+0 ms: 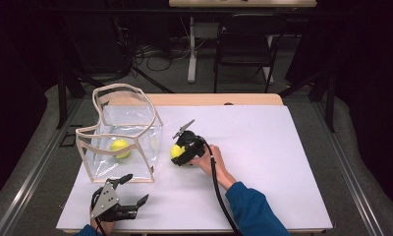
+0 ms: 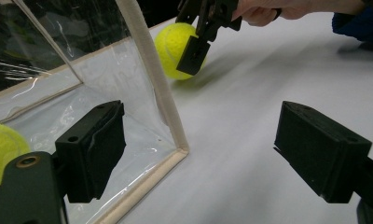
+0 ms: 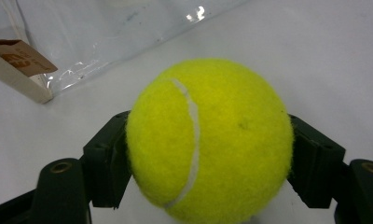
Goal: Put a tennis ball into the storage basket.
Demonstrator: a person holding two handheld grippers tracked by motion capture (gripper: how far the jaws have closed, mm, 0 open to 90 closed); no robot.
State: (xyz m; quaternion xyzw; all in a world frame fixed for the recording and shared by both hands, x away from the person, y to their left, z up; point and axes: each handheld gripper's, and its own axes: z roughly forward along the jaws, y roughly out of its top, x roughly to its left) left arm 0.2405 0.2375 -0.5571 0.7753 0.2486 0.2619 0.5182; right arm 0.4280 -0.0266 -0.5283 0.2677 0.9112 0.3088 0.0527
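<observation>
Tabletop (image 1: 263, 147): a white sheet covers its surface, with a strip of light wood exposed along the far edge. On the left part stands a clear plastic bag (image 1: 135, 132) with beige trim, its mouth open upward; its base rests directly on the sheet. Just to the right of the bag, a yellow tennis ball (image 1: 177, 152) sits on the sheet, near the bag's right wall but apart from it. Grey floor (image 1: 351, 162) surrounds the tabletop.
</observation>
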